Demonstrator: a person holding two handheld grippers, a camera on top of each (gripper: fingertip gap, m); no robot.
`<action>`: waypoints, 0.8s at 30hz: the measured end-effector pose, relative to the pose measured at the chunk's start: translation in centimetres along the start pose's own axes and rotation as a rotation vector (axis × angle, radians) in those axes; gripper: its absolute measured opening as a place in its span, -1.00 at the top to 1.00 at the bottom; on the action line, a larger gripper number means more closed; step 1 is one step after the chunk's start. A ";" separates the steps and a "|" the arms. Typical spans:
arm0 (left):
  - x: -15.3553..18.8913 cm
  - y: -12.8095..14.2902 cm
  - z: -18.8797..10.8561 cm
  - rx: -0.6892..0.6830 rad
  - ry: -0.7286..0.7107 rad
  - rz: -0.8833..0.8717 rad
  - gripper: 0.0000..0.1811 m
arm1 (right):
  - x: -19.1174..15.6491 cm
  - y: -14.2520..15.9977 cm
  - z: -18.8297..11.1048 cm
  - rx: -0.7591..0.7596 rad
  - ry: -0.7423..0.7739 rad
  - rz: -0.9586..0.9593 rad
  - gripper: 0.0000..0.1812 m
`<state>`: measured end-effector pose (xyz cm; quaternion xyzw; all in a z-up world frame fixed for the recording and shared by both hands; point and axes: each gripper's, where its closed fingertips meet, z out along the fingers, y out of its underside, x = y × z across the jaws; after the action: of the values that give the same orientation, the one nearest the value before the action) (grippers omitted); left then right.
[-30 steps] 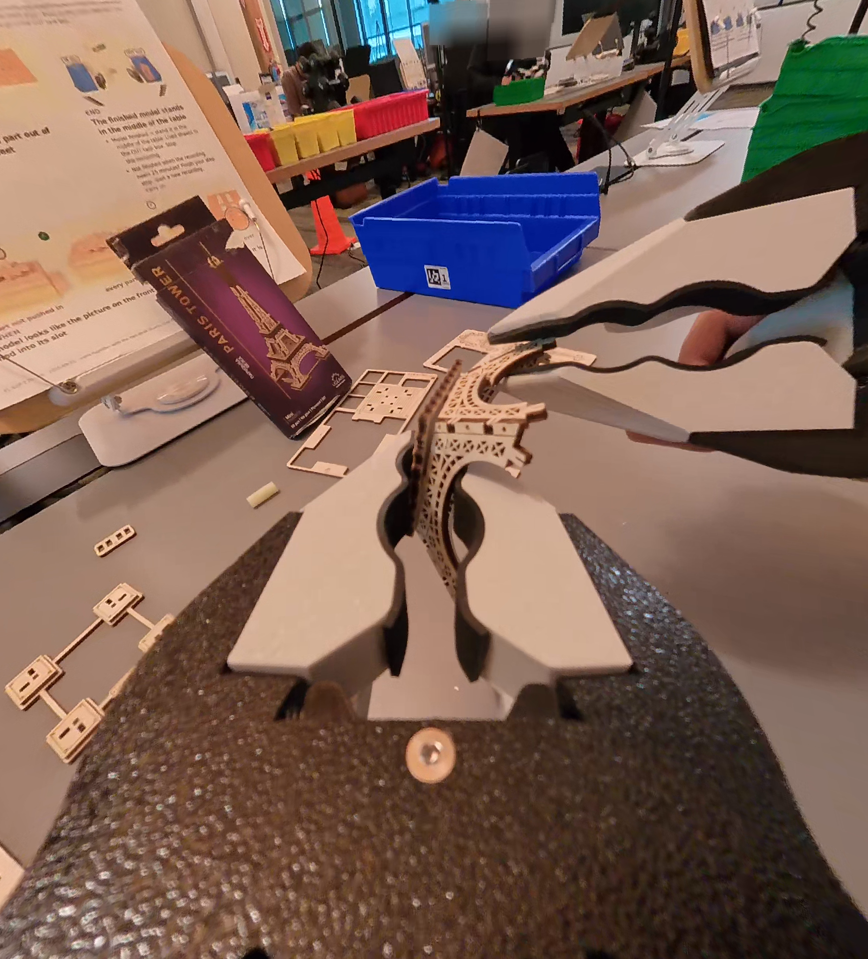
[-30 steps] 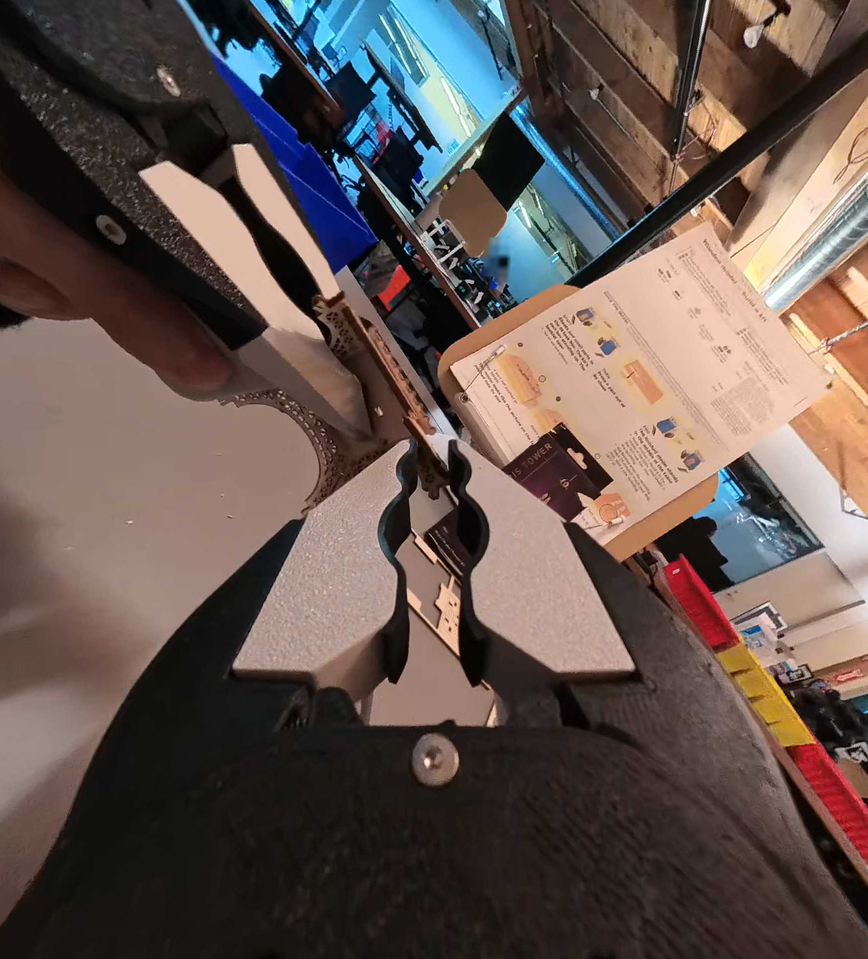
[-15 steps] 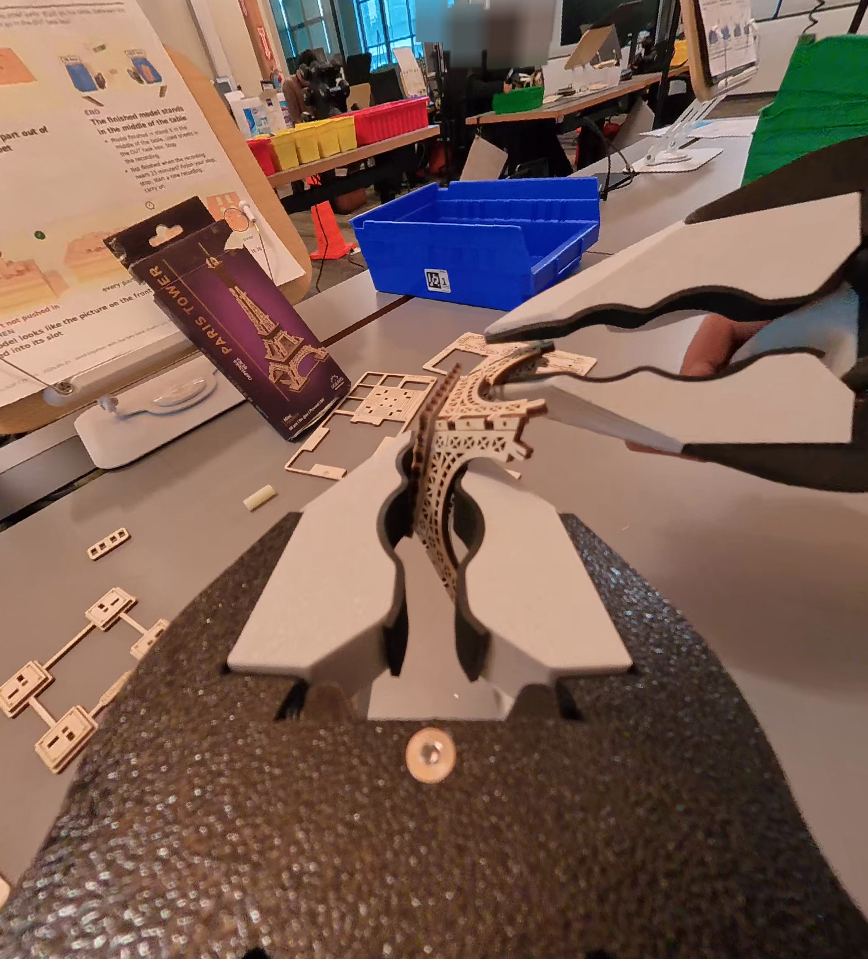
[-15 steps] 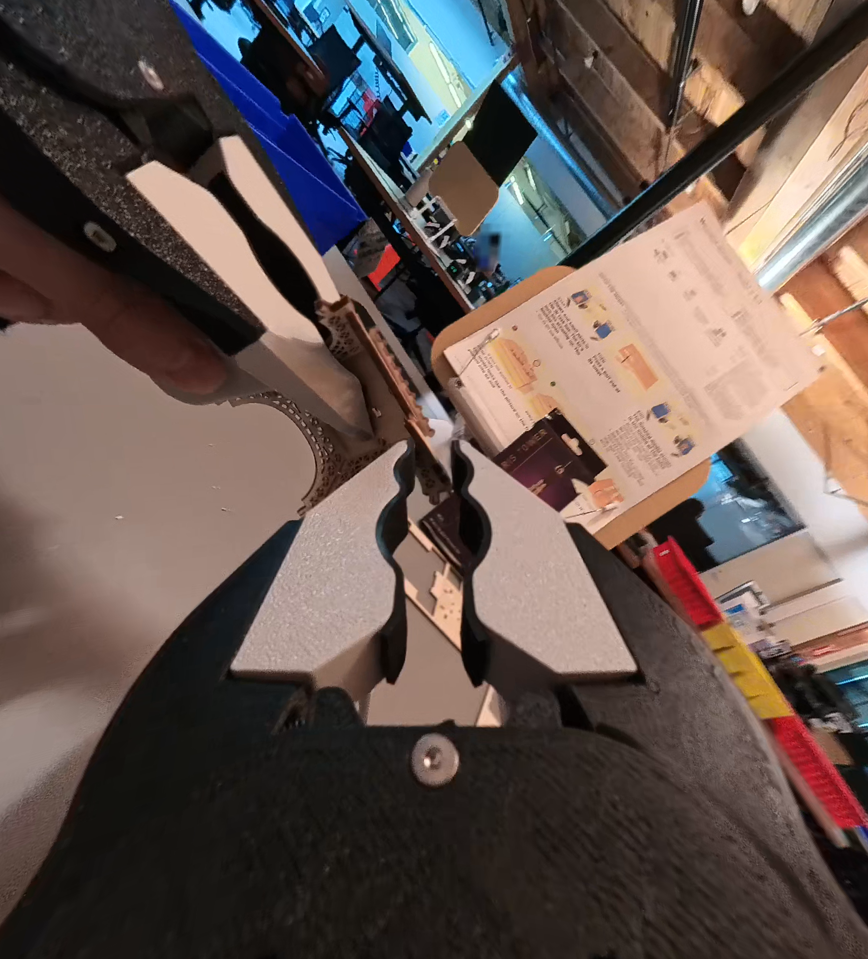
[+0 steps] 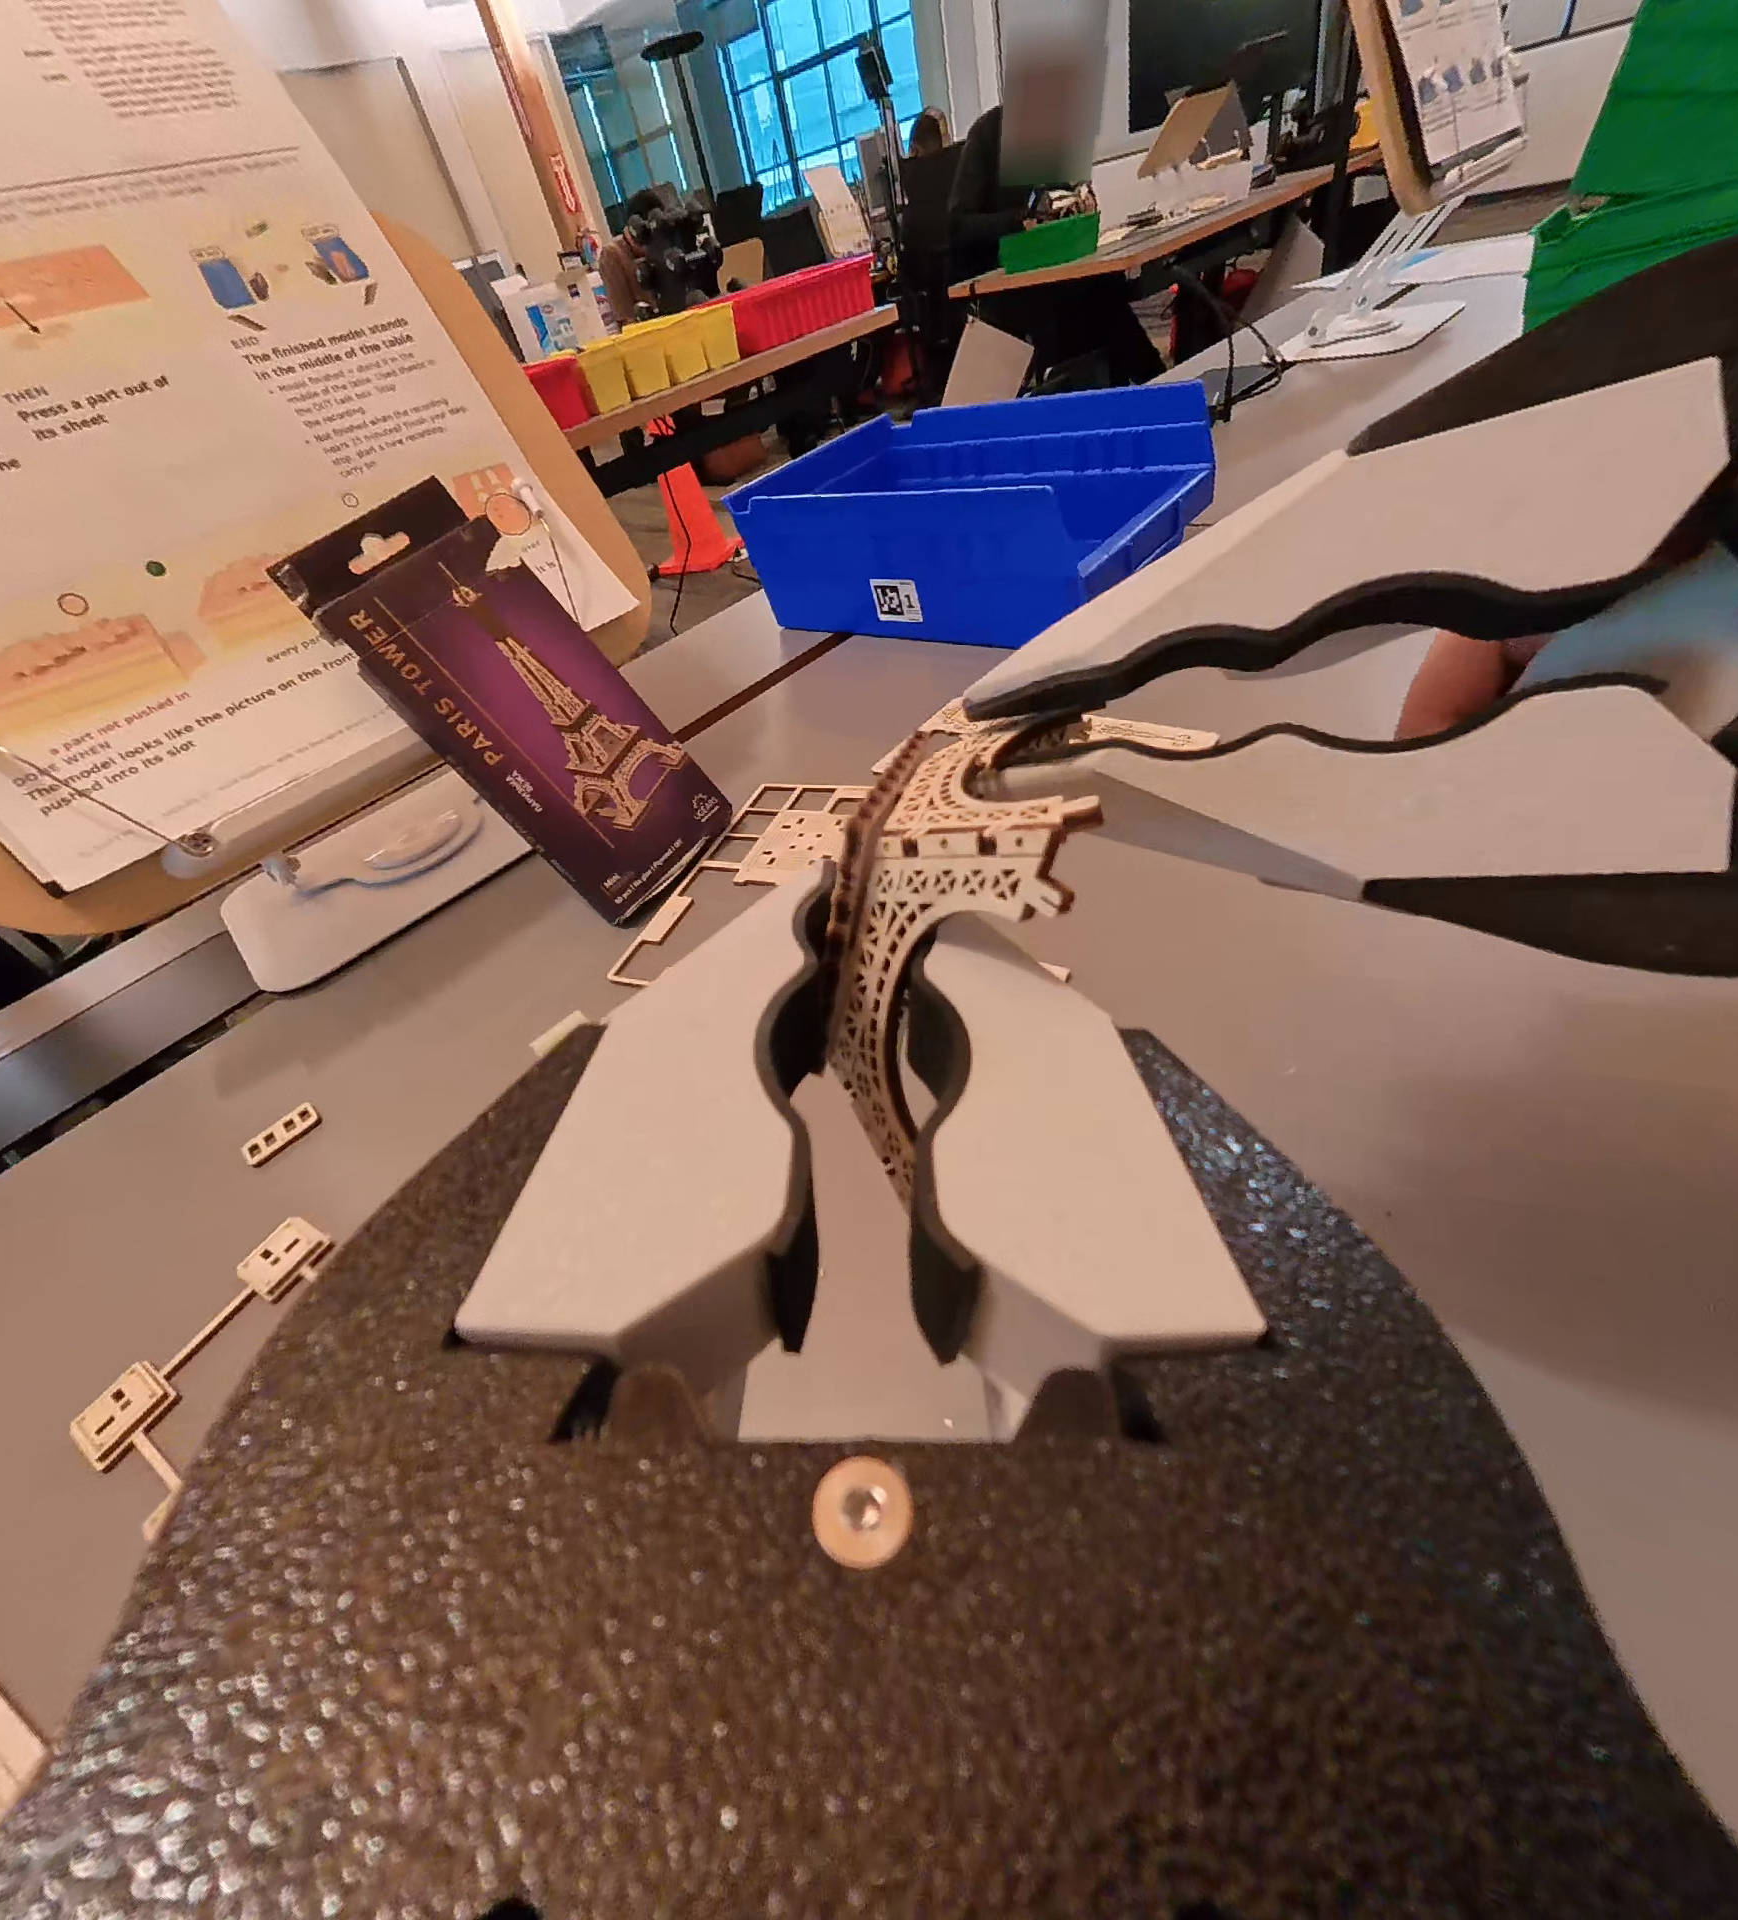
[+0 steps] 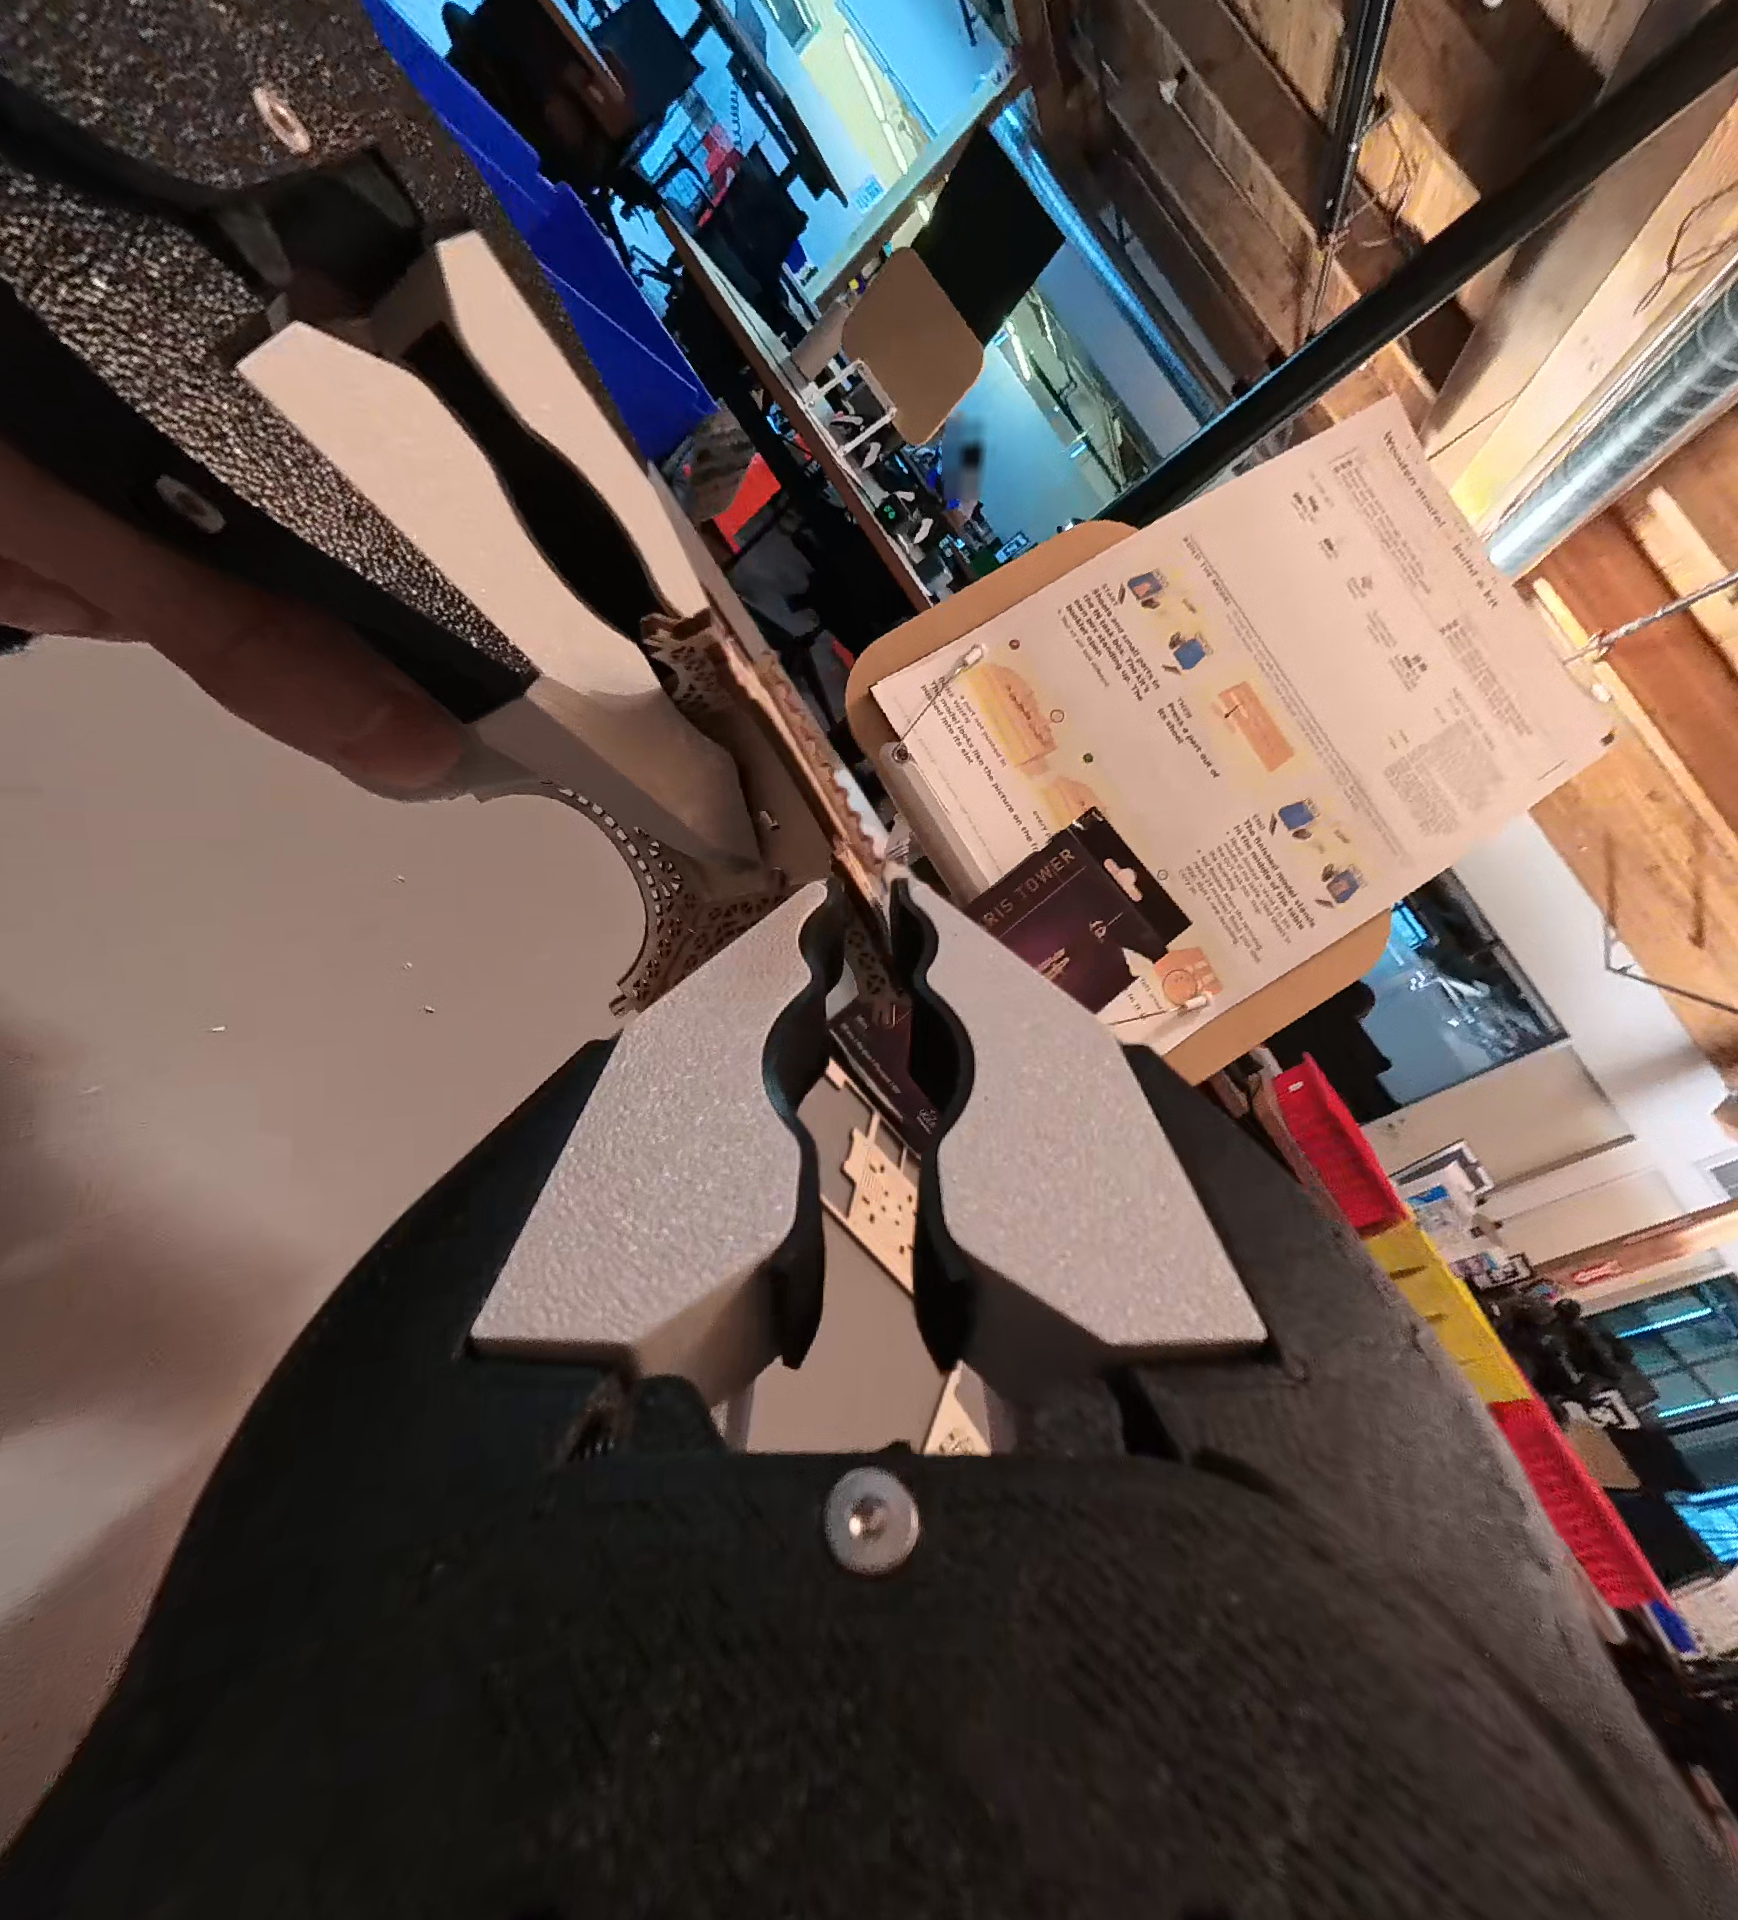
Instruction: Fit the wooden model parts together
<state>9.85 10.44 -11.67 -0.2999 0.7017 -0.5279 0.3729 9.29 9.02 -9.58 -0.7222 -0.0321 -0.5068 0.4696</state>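
My left gripper [image 5: 877,920] is shut on a lattice wooden tower panel [image 5: 880,1039] and holds it upright above the grey table [image 5: 1364,1195]. A second lattice panel [image 5: 969,868] meets it at the top edge. My right gripper [image 5: 995,740] comes in from the right and is shut on the curved top of that second panel. In the right wrist view my right gripper [image 6: 862,899] pinches the thin panel edge-on [image 6: 870,961]. The left gripper's fingers [image 6: 626,727] sit at upper left, with the lattice arch [image 6: 673,904] below them.
A blue bin [image 5: 979,520] stands at the back of the table. A purple kit box [image 5: 532,717] leans on an instruction sheet stand [image 5: 117,436] at the left. Emptied wooden sheet frames [image 5: 792,831] lie behind the grippers. Small loose parts [image 5: 122,1423] lie at the left front. Both grippers' tips are close together, under 4 cm apart.
Both grippers keep their hold on the joined panels. The right wrist view has rolled and shifted a little; the left wrist view has drifted slightly.
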 end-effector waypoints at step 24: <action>-0.6 0.2 0.2 0.003 -0.108 0.233 0.93 | -0.4 0.7 0.6 -0.053 0.027 0.040 0.96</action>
<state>10.33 10.94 -11.75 -0.2439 0.7099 -0.4649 0.4695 9.81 9.24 -10.36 -0.7280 0.0023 -0.5076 0.4608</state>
